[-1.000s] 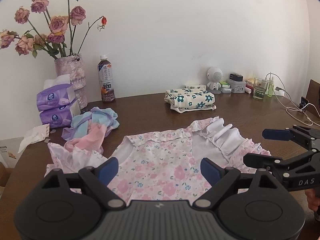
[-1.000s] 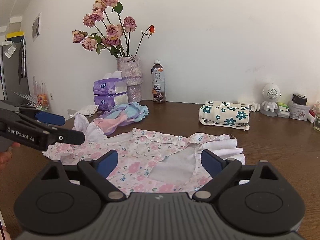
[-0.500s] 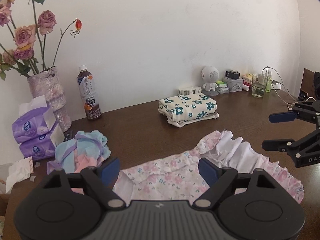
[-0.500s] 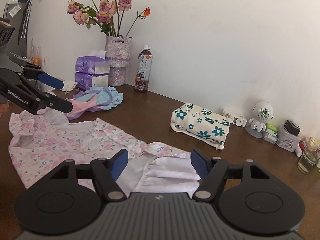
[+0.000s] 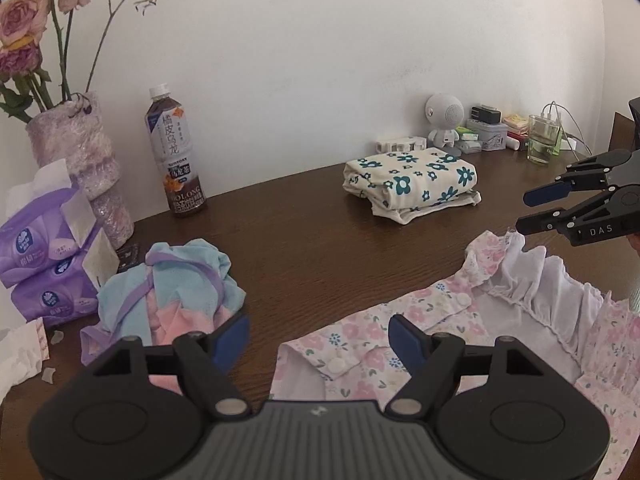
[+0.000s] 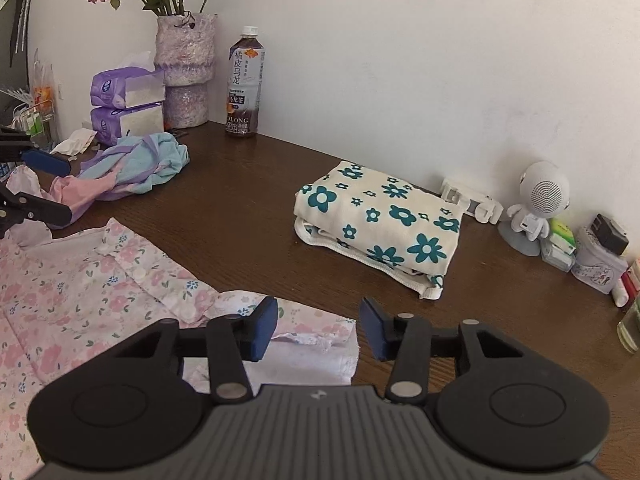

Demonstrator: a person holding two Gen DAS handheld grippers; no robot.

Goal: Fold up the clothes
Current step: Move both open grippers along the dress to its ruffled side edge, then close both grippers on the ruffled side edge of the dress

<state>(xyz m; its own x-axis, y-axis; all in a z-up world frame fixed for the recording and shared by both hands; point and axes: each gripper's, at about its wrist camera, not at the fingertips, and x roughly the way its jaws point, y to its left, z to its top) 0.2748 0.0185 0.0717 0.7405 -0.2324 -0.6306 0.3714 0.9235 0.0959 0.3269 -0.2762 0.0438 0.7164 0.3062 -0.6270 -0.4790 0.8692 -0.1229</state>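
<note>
pink floral garment [image 5: 432,344] spread flat at table's near edge, white ruffles up; blue-pink bundle [image 5: 172,296] crumpled near left edge; teal-flower cloth [image 6: 380,228] folded near back edge.

Left gripper [image 5: 319,334] at lower centre, fingers apart, over the dark table [image 5: 320,248]. A pink floral garment [image 5: 460,336] lay spread at lower right, beneath the open right gripper [image 5: 528,210] at the right edge. A crumpled blue-pink cloth [image 5: 172,292] sat at left, a folded floral cloth [image 5: 412,184] at upper centre, and a bottle [image 5: 174,152] near a vase [image 5: 80,168].
</note>
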